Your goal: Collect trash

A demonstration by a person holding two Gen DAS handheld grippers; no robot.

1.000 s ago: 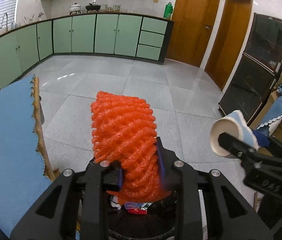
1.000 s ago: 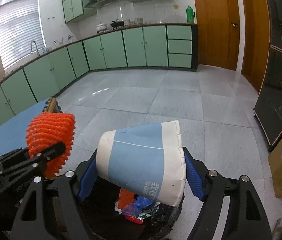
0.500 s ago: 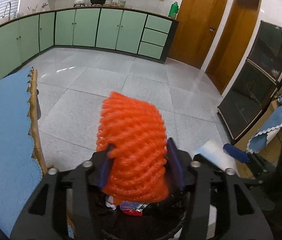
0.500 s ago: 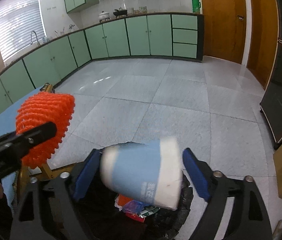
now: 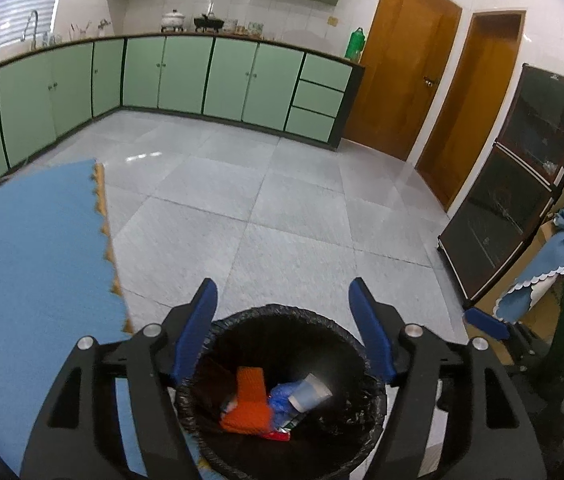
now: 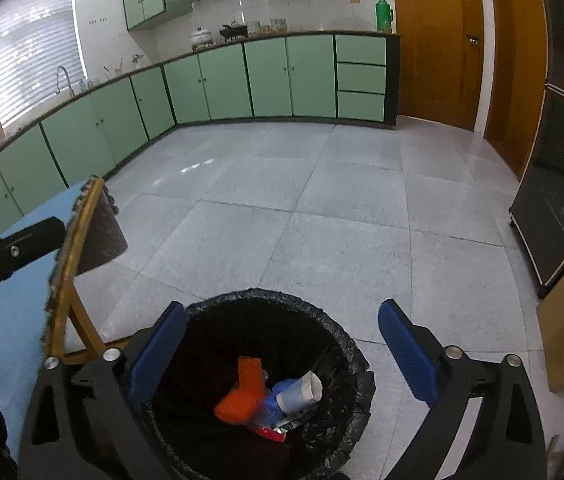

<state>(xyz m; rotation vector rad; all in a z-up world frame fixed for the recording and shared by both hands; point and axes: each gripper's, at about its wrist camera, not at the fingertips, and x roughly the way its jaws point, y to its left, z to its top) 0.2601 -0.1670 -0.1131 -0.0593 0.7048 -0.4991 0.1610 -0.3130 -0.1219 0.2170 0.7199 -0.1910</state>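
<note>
A round bin with a black liner (image 5: pixel 265 312) (image 6: pixel 257 295) stands on the floor right under both grippers. Inside it lie an orange foam net (image 5: pixel 247 404) (image 6: pixel 241 394), a blue-and-white paper cup (image 5: pixel 308 394) (image 6: pixel 300 392) and other scraps. My left gripper (image 5: pixel 284 300) hovers over the bin, its jaws still opening with nothing between them. My right gripper (image 6: pixel 282 328) also hangs above the bin, jaws opening wide and empty. The right gripper's blue fingertip (image 5: pixel 486 322) shows at the right of the left wrist view.
A table under a blue cloth (image 5: pixel 29 248) (image 6: pixel 17 312) with a wooden edge sits at the left of the bin. Grey tiled floor (image 5: pixel 282 216) stretches to green cabinets (image 5: pixel 185 76). A dark glass cabinet (image 5: pixel 522 208) and cardboard boxes stand at the right.
Both grippers opened. The orange foam net left the left gripper and the paper cup left the right one; both now lie in the bin. The left gripper rose a little.
</note>
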